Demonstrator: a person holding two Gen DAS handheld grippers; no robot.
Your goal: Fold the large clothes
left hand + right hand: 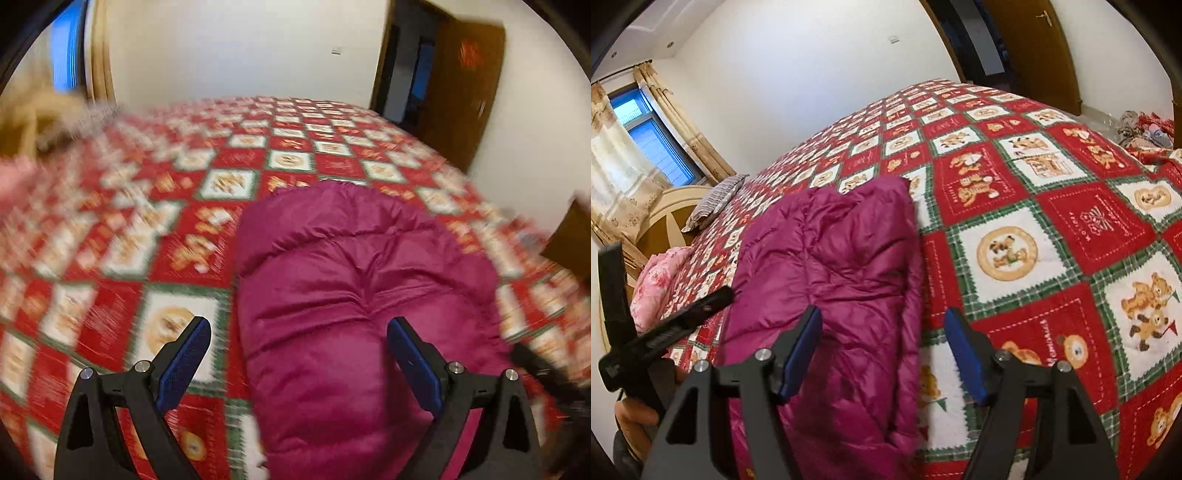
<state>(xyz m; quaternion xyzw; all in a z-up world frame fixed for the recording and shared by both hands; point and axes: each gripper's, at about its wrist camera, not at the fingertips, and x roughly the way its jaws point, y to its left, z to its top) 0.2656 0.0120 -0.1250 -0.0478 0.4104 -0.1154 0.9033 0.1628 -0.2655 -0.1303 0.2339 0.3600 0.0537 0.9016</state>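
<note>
Left claw (298, 341) stands released above the puffy magenta quilted down jacket (354, 295), folded on the red teddy-bear patchwork bedspread (147, 206). Right claw (882, 341) likewise gapes, empty, over the jacket's right edge; slippery padding may spring unfolded.

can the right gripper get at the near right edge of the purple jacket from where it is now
Probably yes. The right gripper is open and empty, and the jacket edge lies on the quilt just ahead between its fingers, with nothing lying over it.
</note>
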